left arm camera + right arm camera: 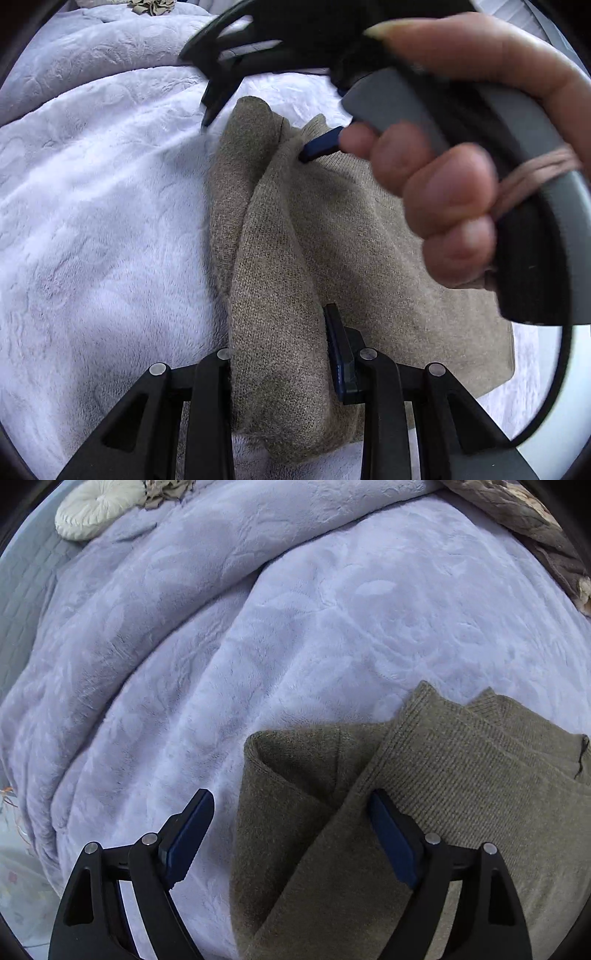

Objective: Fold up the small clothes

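A tan knitted garment (325,258) lies on a pale lilac blanket (96,206), with a raised fold running along its left side. My left gripper (284,354) straddles that fold; its right blue pad (341,354) shows and the left pad is hidden by cloth. My right gripper (291,827) is open, its right finger (391,834) resting on the same garment (461,775) and its left finger (188,830) over bare blanket. In the left wrist view the right gripper (266,122) is blurred, one blue fingertip (321,146) touching the garment's far end, held by a hand (454,184).
The blanket (258,635) lies in large ridges toward the back. A cream round cushion (99,509) sits at the far left and a brown patterned cloth (532,524) at the far right. Grey quilted bedding (26,590) shows at the left edge.
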`<state>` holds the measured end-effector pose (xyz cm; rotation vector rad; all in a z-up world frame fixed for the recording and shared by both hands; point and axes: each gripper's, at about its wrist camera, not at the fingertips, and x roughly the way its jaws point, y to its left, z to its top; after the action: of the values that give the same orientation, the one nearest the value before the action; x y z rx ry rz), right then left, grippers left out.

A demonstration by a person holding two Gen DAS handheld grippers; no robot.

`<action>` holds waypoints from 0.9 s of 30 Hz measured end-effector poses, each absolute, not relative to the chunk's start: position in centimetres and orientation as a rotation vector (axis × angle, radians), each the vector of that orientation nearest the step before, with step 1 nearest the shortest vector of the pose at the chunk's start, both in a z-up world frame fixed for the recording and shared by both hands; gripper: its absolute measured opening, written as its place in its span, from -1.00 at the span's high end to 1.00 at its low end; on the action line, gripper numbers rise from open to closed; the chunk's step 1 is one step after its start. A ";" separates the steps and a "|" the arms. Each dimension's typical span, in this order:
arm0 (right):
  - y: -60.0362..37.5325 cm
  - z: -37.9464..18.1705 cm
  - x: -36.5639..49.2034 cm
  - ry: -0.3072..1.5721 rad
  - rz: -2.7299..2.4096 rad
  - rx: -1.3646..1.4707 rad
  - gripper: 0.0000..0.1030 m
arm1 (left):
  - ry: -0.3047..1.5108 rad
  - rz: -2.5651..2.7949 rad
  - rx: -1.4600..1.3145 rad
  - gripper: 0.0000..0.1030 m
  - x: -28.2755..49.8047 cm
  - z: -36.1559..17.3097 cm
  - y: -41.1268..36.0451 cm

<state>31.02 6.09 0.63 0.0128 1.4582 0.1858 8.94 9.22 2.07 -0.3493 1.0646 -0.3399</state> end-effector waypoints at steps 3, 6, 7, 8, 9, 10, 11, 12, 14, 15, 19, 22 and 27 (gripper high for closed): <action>8.4 0.2 30.3 1.435 0.168 -0.199 -0.61 | 1.066 -0.334 -0.338 0.41 9.3 2.2 8.4; 7.9 1.2 29.8 1.400 0.160 -0.206 0.14 | 1.065 -0.322 -0.322 0.41 9.5 2.6 7.4; 7.1 1.6 29.7 1.397 0.164 -0.179 0.42 | 1.063 -0.314 -0.310 0.41 9.5 2.9 7.0; 6.3 2.1 29.6 1.392 0.179 -0.137 0.52 | 1.059 -0.306 -0.300 0.50 9.5 3.2 6.6; 5.7 2.6 29.5 1.381 0.187 -0.109 0.56 | 1.052 -0.290 -0.282 0.50 9.2 3.7 6.1; 5.0 3.4 29.3 1.366 0.197 -0.084 0.59 | 1.038 -0.263 -0.247 0.52 9.0 4.3 5.5; 4.5 4.1 29.1 1.350 0.210 -0.066 0.61 | 1.020 -0.242 -0.198 0.53 8.5 5.1 4.7; 4.0 4.9 28.7 1.330 0.234 -0.050 0.61 | 1.004 -0.222 -0.155 0.54 8.2 5.8 3.7; 2.9 6.4 28.0 1.291 0.280 -0.034 0.62 | 0.975 -0.199 -0.081 0.54 7.3 7.3 1.5; 2.2 7.2 27.6 1.271 0.305 -0.022 0.62 | 0.967 -0.196 -0.062 0.55 7.1 7.9 0.6; -1.1 9.3 26.8 1.231 0.364 0.033 0.62 | 0.967 -0.202 -0.018 0.55 6.3 9.7 -2.8; -2.9 10.8 26.4 1.210 0.401 0.058 0.62 | 0.974 -0.185 0.051 0.55 6.0 10.4 -5.4; -6.4 11.7 25.9 1.182 0.448 0.112 0.62 | 0.977 -0.148 0.198 0.55 5.6 10.3 -10.8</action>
<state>25.95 -6.41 11.71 0.1125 1.1820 0.4480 5.63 -10.81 10.32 0.1981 0.9774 -0.1484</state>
